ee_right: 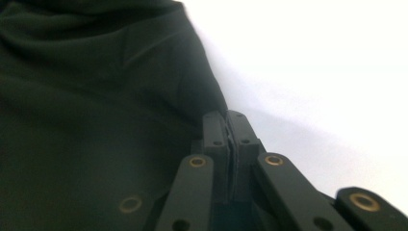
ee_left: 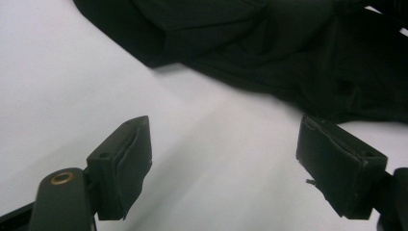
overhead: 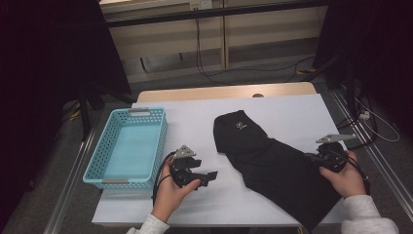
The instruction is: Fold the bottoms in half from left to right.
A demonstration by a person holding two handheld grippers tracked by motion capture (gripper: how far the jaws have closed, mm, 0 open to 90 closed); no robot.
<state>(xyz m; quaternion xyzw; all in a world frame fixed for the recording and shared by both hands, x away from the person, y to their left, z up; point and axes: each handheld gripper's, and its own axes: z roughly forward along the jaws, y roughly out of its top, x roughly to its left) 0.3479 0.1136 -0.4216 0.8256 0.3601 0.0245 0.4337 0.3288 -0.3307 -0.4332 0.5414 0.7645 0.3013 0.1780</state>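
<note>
At counter's (overhead: 195, 117) right edge, right hand-held gripper (ee_right: 226, 126) pinching black garment (overhead: 272, 161) hem; left hand-held gripper (ee_left: 223, 166) spread, empty; next: grab opposite edge w/ left, fold.

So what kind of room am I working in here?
Probably a lab or recording workspace, not a home. A white-topped table holds the black garment and a light blue basket; behind it, loose cables run over grey floor, and metal rails flank the table.
</note>
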